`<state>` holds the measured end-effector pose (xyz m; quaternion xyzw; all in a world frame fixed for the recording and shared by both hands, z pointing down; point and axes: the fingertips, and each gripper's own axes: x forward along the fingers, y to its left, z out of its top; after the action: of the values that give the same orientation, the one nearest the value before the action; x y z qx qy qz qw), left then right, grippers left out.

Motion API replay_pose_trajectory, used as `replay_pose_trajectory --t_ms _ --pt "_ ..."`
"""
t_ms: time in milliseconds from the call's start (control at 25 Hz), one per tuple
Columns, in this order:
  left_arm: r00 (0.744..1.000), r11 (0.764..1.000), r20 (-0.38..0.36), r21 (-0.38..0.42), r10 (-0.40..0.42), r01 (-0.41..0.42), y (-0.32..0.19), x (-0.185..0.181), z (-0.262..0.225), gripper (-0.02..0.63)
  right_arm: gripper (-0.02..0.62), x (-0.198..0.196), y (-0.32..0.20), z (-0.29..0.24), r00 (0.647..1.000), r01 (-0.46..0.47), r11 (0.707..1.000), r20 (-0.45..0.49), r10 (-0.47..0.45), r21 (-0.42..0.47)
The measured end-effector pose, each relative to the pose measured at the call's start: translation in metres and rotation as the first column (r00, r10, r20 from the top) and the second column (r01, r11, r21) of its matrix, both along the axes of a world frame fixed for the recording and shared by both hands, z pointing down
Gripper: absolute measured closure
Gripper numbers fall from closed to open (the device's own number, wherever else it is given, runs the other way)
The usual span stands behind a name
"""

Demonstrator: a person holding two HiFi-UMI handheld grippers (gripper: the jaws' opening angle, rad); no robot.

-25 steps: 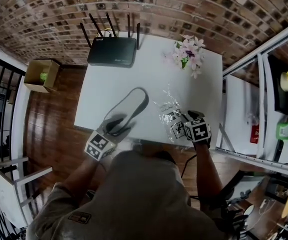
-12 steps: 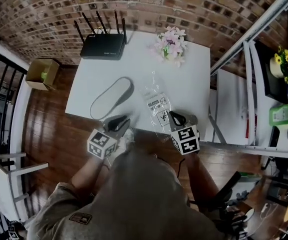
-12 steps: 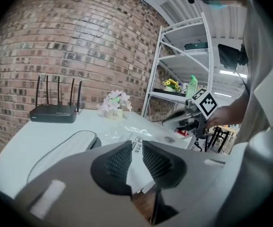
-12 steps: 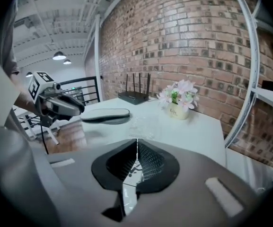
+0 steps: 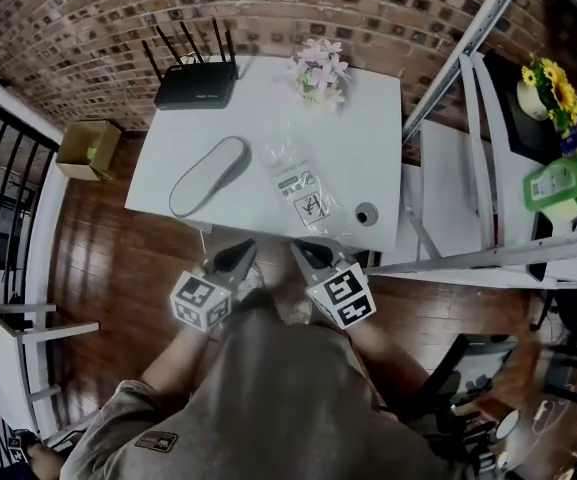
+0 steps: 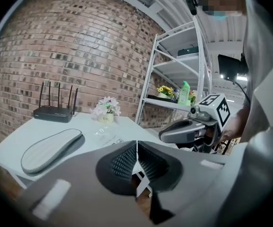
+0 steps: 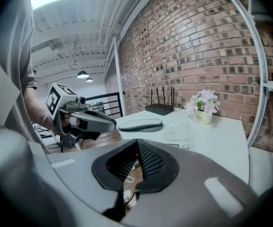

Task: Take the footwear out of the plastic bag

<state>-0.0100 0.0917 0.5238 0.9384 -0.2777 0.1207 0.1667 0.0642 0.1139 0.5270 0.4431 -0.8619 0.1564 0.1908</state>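
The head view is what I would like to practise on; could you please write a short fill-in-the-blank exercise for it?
In the head view, the grey slipper lies to the ____ of the plastic bag.
The router at the far edge of the table is ____ in colour.
The wall behind the table is built of ____.
Missing words: left; black; brick.

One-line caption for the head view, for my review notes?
Grey slipper lies beside the plastic bag on the white table; left tongs and right tongs shut, empty, off its near edge.
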Motion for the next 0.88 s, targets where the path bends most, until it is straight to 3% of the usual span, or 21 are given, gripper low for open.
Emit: replay_pose_trajectory --t_ms 200,880 --pt "1.000 1.000 0.002 -0.005 0.028 -0.028 0.022 0.002 0.000 0.597 0.581 -0.011 0.023 -0.007 0.999 0.006 1.000 0.034 -0.006 0.003" --pt "0.995 0.997 -0.050 0.004 0.080 -0.080 0.020 -0.015 -0.014 0.598 0.583 -0.036 0.025 -0.020 0.996 -0.066 0.998 0.055 0.065 0.020"
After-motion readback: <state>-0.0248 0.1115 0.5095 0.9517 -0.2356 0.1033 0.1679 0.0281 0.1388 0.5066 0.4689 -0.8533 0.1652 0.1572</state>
